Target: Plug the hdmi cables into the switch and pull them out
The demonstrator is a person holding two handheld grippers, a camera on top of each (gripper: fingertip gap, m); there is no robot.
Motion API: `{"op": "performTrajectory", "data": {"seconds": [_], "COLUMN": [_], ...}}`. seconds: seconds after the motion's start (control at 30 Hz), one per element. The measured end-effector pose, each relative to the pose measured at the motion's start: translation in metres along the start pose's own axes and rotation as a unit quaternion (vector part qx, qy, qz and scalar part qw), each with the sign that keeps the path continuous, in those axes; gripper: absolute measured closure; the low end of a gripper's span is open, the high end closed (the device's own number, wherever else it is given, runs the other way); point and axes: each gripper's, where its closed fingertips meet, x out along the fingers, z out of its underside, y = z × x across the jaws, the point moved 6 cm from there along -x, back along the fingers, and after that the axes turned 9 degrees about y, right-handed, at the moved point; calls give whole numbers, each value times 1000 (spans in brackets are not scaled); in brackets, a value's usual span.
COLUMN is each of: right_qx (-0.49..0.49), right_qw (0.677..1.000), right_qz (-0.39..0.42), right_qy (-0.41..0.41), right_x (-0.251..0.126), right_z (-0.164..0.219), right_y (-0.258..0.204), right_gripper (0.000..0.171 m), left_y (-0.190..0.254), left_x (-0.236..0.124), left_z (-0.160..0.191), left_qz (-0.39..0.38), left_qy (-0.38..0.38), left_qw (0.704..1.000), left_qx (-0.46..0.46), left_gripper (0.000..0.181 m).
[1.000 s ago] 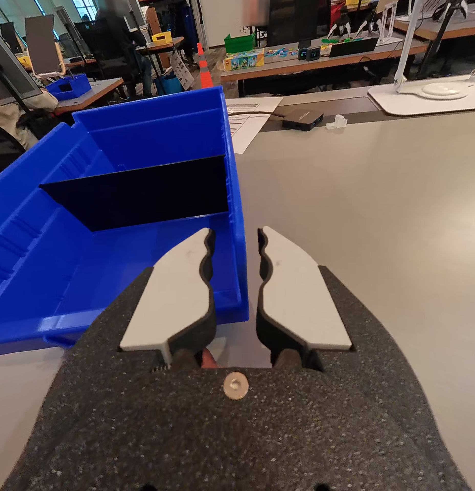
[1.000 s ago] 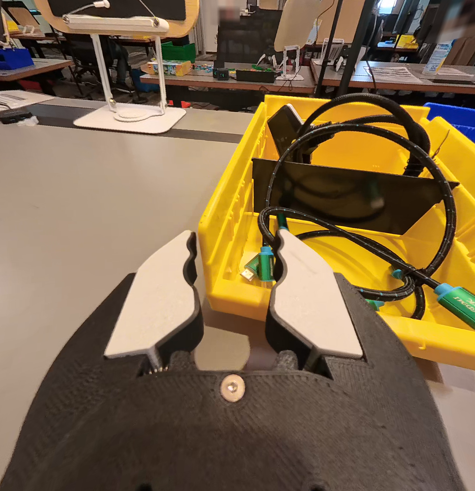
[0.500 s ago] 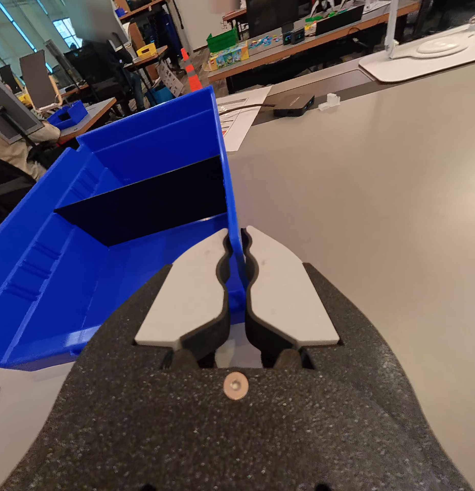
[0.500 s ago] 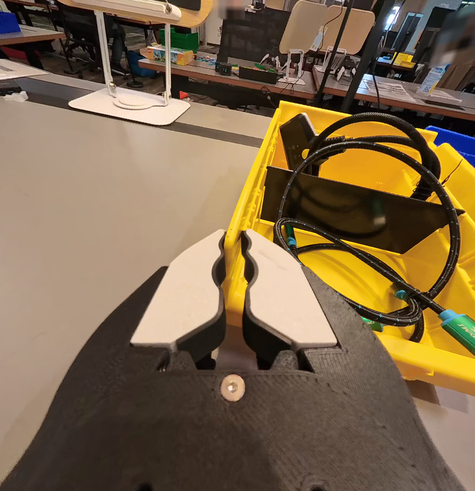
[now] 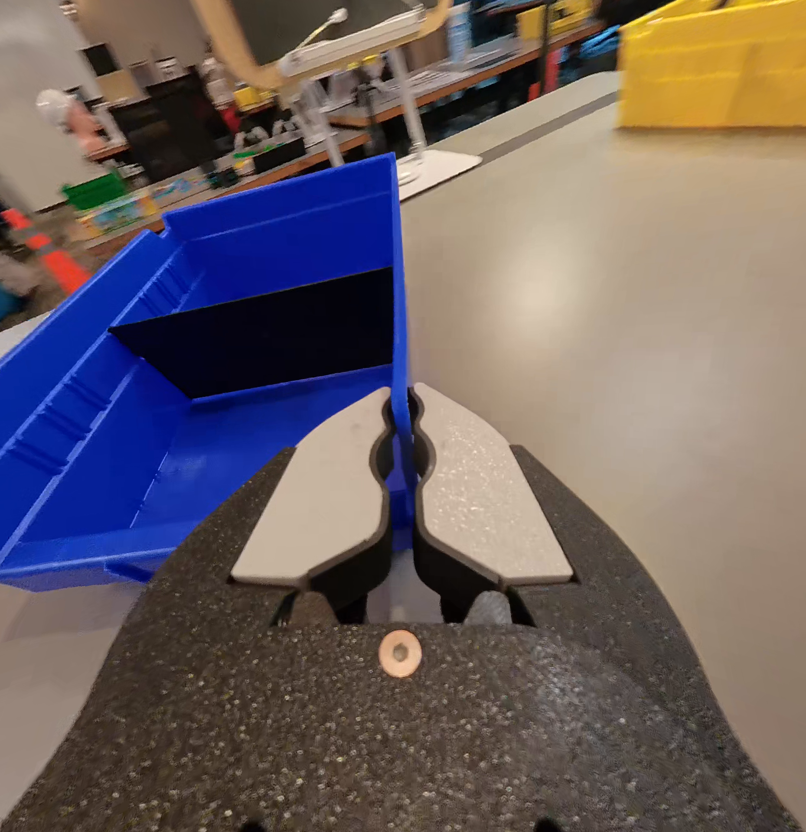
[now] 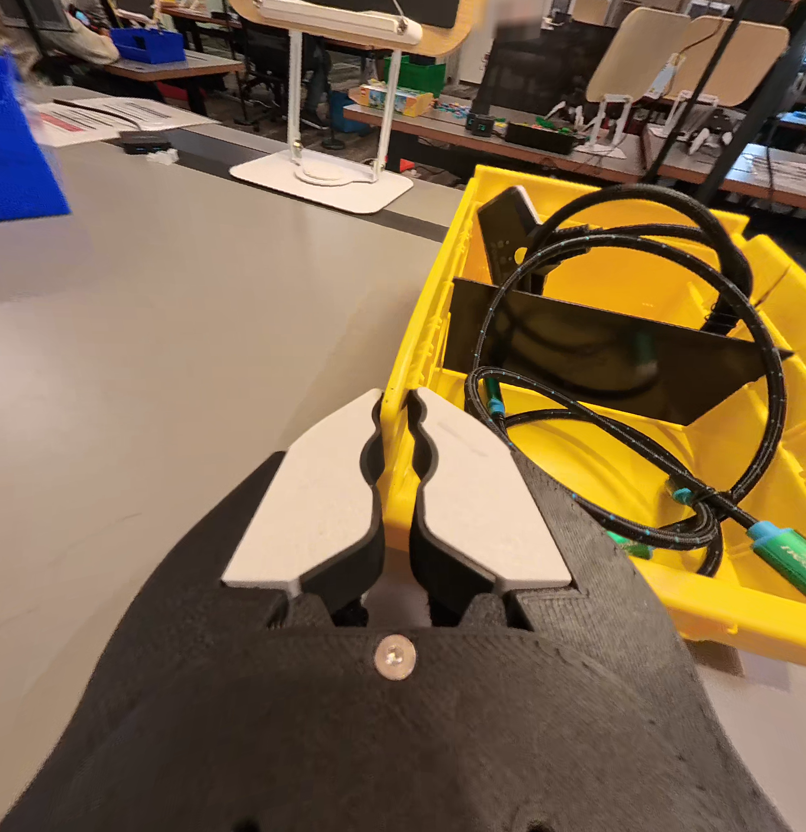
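The blue bin [image 5: 121, 450] and yellow bin [image 6: 437, 342] are smooth, glossy plastic. The cables [image 6: 752, 342] wear black braided cloth. The tabletop [image 6: 189, 360] has a satin sheen. The fingers [image 5: 315, 495] are matt grey, their housing [image 5: 392, 743] rough and speckled.

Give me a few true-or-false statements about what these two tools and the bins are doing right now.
1. The left tool is shut on the side wall of the blue bin. True.
2. The blue bin holds coiled cables. False: it looks empty apart from a black divider.
3. The right tool grips a cable plug. False: it is shut on the wall of the yellow bin.
4. Black braided cables lie in the yellow bin. True.
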Motion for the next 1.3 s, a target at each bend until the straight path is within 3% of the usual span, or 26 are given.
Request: {"op": "performTrajectory", "data": {"seconds": [0.27,0.63,0.77,1.03,1.23,1.3], "right_qx": [21,0,-7,-5,-16,-47], "right_qw": [990,935,908,872,877,893], "right_qz": [-134,-354,-417,-488,-480,-447], "right_qy": [28,24,32,38,23,17], "right_x": [5,37,59,118,142,143], "right_z": [-1,-9,-13,-26,-38,-43], "right_y": [-15,-44,-57,-109,-148,-147], "right_gripper": [168,169,168,168,168,157], "left_y": [44,83,100,148,180,178], "left_x": [-9,-38,-38,-20,-8,-10], "left_z": [-9,-14,-17,-29,-37,-41], "left_qz": [228,477,506,510,509,501], "left_qy": [43,41,39,45,47,61], "left_qw": [973,877,861,859,859,863], "left_qx": [13,-30,-30,-18,-15,-31], "left_gripper": [178,177,177,177,177,165]}}
